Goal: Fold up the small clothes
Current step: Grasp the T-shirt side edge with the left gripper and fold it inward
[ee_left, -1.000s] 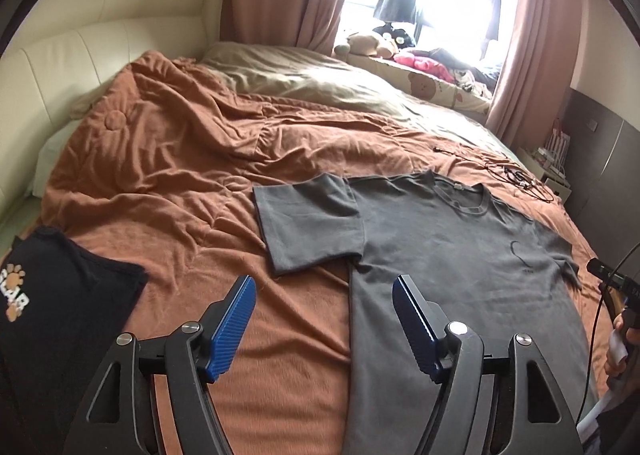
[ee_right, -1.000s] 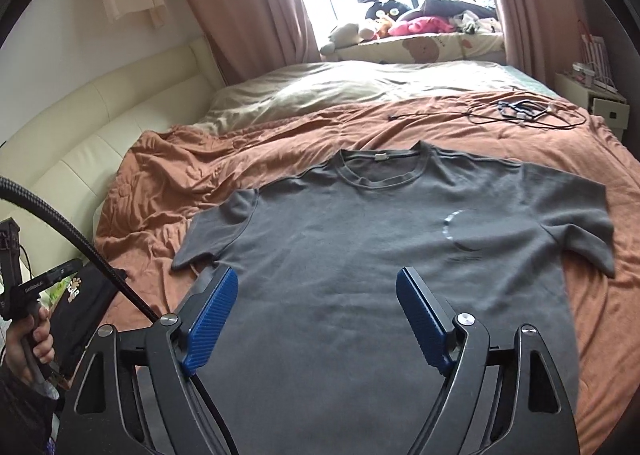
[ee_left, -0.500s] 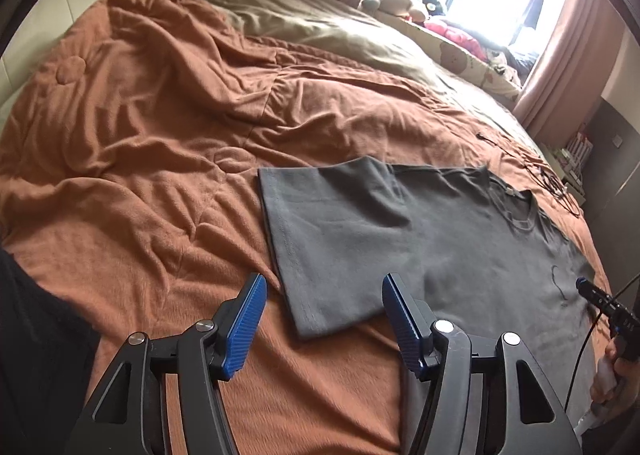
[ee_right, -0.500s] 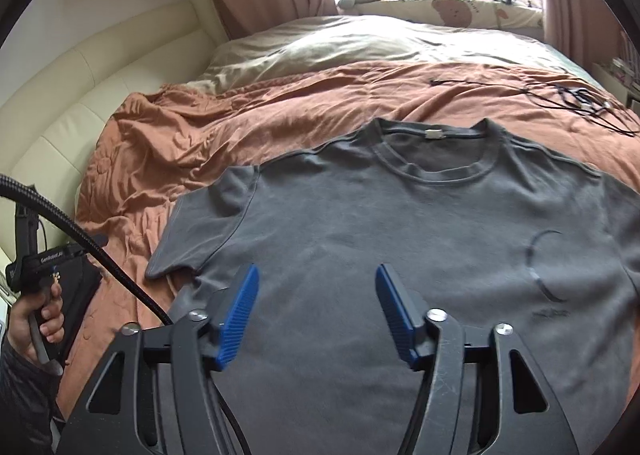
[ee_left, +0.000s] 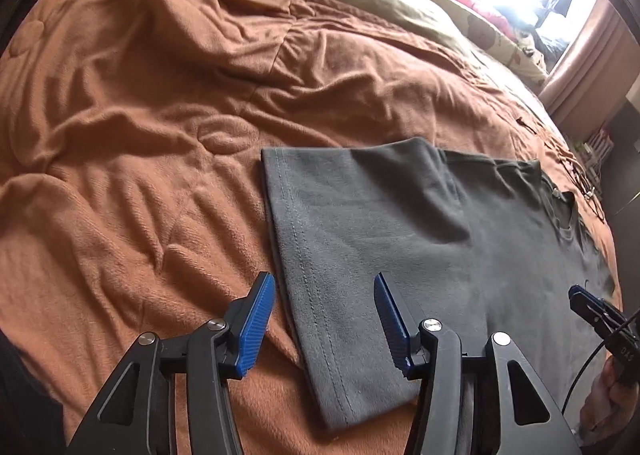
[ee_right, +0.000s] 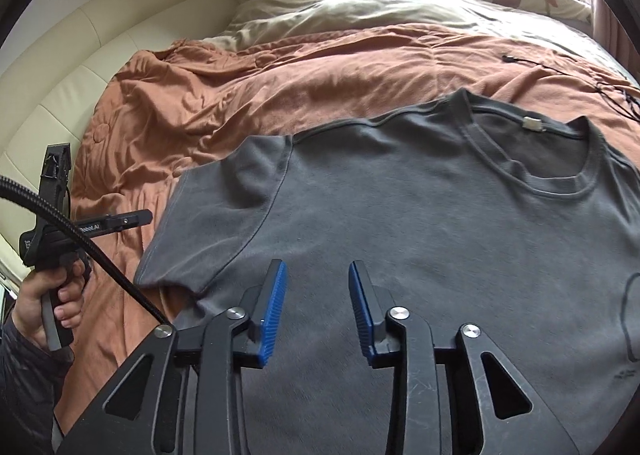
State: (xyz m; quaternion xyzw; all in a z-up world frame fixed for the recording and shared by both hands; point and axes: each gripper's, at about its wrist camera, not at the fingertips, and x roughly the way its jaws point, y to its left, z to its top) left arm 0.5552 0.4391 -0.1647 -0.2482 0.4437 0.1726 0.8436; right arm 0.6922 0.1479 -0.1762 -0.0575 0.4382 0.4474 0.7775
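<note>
**Left claw lined up on sleeve hem**

One dark grey cotton T-shirt (ee_right: 440, 223) lies flat, front up, on the rumpled rust-orange blanket (ee_left: 140, 115). Its left sleeve (ee_left: 340, 255) lies directly ahead of the left gripper (ee_left: 324, 323), the hem running between the parted, empty fingers. Right gripper (ee_right: 316, 311), also apart and empty, hovers over the chest. Two grippers, one shirt; the left is nearer the sleeve.

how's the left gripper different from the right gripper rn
The left gripper straddles the hemmed edge of the grey t-shirt sleeve; the right gripper is over the shirt's body. The left gripper's jaws gape wider than the right gripper's. Both are open, blue-padded, holding nothing.
</note>
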